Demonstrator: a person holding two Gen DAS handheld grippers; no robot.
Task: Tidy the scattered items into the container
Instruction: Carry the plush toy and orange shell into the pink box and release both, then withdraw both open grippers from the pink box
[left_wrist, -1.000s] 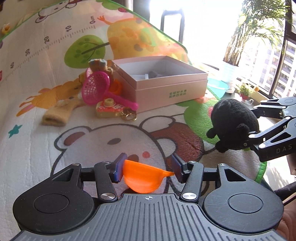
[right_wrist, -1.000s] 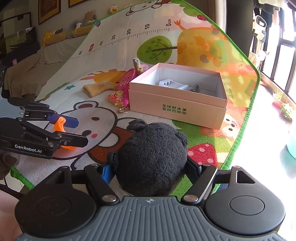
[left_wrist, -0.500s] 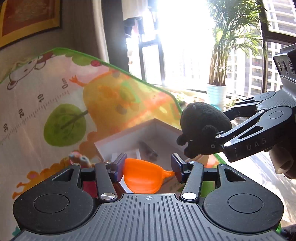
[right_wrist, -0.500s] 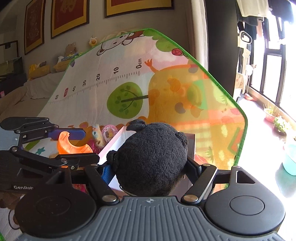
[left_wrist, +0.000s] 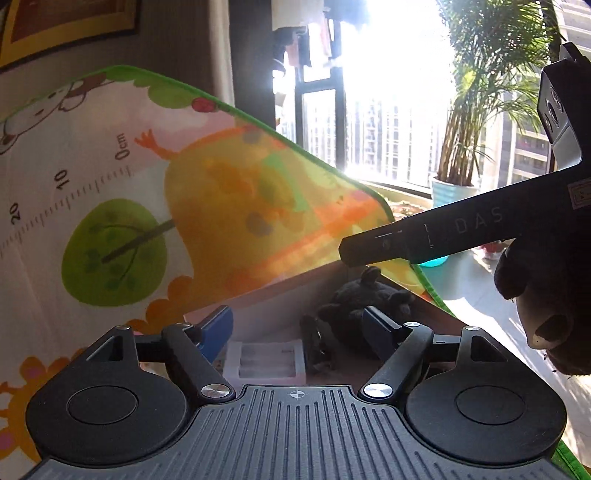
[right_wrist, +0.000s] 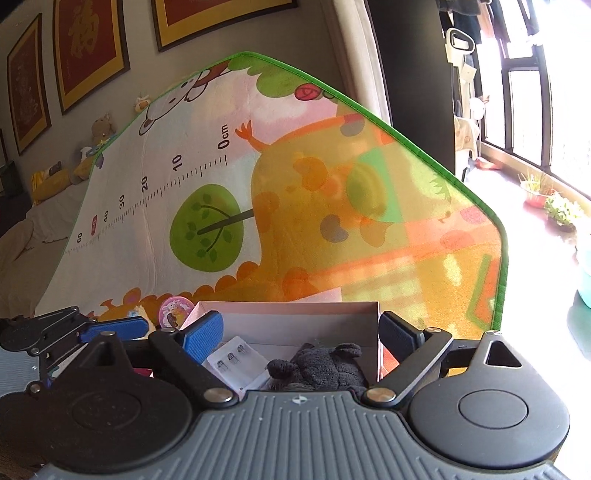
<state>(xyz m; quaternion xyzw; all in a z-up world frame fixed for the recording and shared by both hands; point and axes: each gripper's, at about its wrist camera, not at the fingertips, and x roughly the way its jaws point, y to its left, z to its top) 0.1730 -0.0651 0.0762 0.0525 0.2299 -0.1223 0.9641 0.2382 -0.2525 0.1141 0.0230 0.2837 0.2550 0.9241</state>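
Observation:
The pink box (right_wrist: 295, 308) lies right below both grippers. A black plush toy (right_wrist: 325, 365) lies inside it beside a white battery tray (right_wrist: 229, 360); both also show in the left wrist view, the plush (left_wrist: 365, 299) and the tray (left_wrist: 267, 363). My right gripper (right_wrist: 299, 332) is open and empty over the box. My left gripper (left_wrist: 299, 325) is open and empty over the box too. The orange toy is not in view. The right gripper's body (left_wrist: 461, 232) crosses the left wrist view; the left gripper's finger (right_wrist: 114, 328) shows at left in the right wrist view.
The box sits on a colourful play mat (right_wrist: 207, 177) with a ruler print. A pink round toy (right_wrist: 173, 312) lies left of the box. A window and potted plant (left_wrist: 461, 147) are beyond the mat's edge. Framed pictures hang on the wall.
Both grippers have opened over the box. The black plush has dropped from the right gripper into the box, and the orange toy has left the left gripper.

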